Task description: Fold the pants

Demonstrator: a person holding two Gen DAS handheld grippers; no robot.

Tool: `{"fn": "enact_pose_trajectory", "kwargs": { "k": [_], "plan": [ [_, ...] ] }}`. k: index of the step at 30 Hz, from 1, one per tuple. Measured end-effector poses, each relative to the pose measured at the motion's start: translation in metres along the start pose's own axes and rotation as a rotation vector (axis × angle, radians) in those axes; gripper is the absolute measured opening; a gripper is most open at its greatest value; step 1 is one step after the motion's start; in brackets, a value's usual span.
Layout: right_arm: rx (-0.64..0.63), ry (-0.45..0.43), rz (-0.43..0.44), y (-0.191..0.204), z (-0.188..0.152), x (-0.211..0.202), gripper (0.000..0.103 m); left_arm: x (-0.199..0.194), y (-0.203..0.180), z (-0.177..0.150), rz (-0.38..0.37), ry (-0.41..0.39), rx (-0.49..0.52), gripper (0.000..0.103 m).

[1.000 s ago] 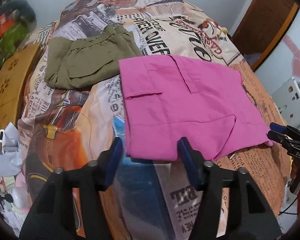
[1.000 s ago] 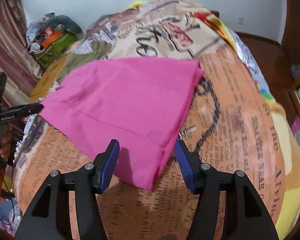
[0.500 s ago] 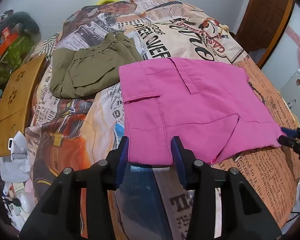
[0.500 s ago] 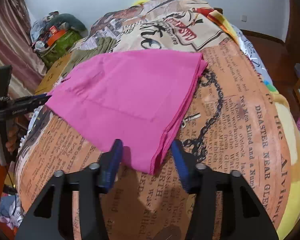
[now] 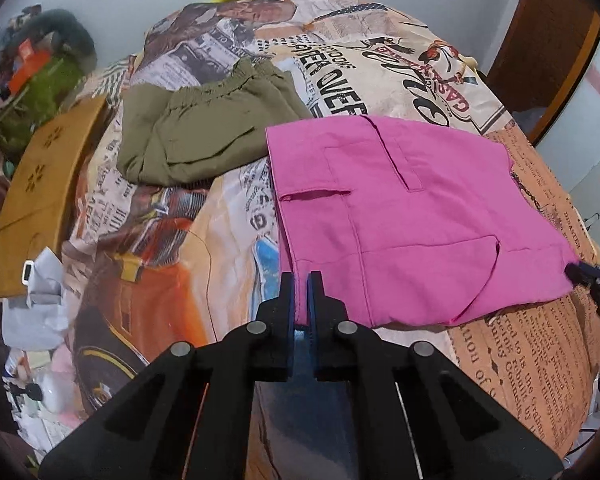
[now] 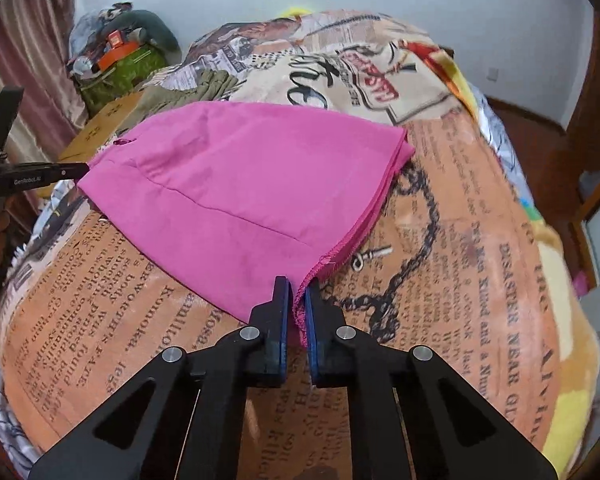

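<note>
Left wrist view: the left gripper (image 5: pixel 301 280) is clamped on the near corner of the pink pants (image 5: pixel 412 216), which lie flat on the bed (image 5: pixel 160 248) beside olive shorts (image 5: pixel 208 136). Right wrist view: the right gripper (image 6: pixel 296 286) pinches the pants' (image 6: pixel 240 184) hem corner.

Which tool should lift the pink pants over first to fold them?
Neither is clearly ahead. The left tool and the right tool are each shut on a near corner of the pink pants, which lie flat on the printed blanket. Lifting both together looks best.
</note>
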State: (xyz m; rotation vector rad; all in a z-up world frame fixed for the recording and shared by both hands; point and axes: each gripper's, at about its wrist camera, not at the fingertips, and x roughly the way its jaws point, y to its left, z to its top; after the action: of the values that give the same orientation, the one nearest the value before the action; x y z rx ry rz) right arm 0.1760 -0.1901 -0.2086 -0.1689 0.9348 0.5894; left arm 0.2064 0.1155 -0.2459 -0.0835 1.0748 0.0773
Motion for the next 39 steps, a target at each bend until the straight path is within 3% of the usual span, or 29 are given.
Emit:
{"fn": "enact_pose_trajectory", "kwargs": {
  "k": [9, 15, 21, 23, 26, 29, 35, 39],
  "plan": [
    [0.033, 0.073, -0.038, -0.019, -0.007, 0.028, 0.005, 0.010, 0.004, 0.000, -0.005, 0.018, -0.001, 0.008],
    [0.092, 0.103, -0.039, -0.036, -0.013, 0.024, 0.004, 0.017, 0.006, -0.003, 0.054, 0.015, 0.013, 0.009],
    [0.150, 0.015, 0.003, -0.036, 0.008, -0.008, 0.006, -0.005, 0.006, 0.009, 0.091, -0.017, 0.020, 0.013],
    [0.135, -0.017, 0.038, -0.026, 0.018, -0.017, 0.019, -0.016, 0.002, 0.015, 0.061, -0.040, 0.021, 0.025],
    [0.078, -0.048, 0.071, -0.004, 0.031, -0.021, 0.045, -0.028, -0.009, 0.019, 0.013, -0.080, 0.029, 0.059],
    [0.008, -0.035, 0.094, 0.018, 0.035, -0.008, 0.050, -0.026, -0.027, 0.020, -0.018, -0.085, 0.078, 0.076],
    [0.016, 0.079, 0.112, 0.025, 0.024, 0.026, 0.051, 0.015, -0.043, 0.006, 0.020, 0.032, 0.139, 0.084],
    [0.049, 0.089, 0.107, 0.013, 0.017, 0.026, 0.052, 0.016, -0.030, 0.002, -0.003, 0.025, 0.090, 0.096]
  ]
}}
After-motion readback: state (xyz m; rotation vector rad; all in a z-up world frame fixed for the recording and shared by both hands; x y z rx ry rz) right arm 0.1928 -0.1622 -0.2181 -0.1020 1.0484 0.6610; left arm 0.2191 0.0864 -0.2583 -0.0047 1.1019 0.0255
